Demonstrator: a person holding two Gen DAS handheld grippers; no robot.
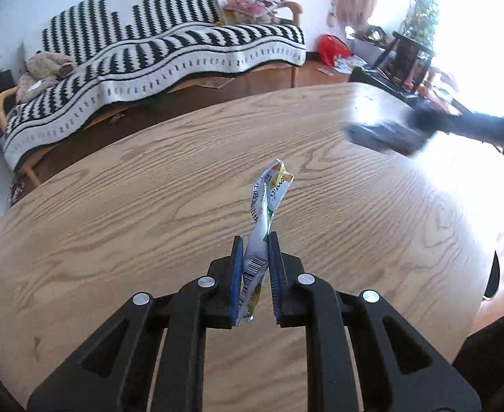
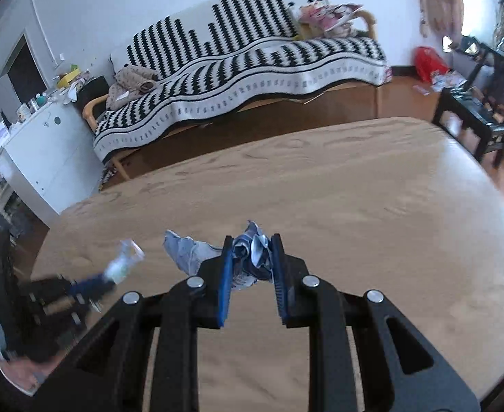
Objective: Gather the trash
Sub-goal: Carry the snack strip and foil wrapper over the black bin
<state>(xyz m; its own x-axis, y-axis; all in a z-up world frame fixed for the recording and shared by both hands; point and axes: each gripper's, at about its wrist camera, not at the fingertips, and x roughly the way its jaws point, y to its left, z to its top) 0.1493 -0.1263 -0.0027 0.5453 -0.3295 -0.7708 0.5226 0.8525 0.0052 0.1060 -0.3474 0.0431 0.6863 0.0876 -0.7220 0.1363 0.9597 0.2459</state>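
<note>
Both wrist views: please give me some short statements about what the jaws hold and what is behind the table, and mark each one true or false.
1. The left gripper is shut on a white and yellow wrapper. True.
2. The right gripper holds nothing. False: its jaws pinch a crumpled blue and silver wrapper.
3. The wooden table carries a plate of food. False: no plate shows on it.
4. A black and white patterned blanket covers the sofa behind the table. True.
5. The white and yellow wrapper lies flat on the table. False: it sticks up from the jaws.
</note>
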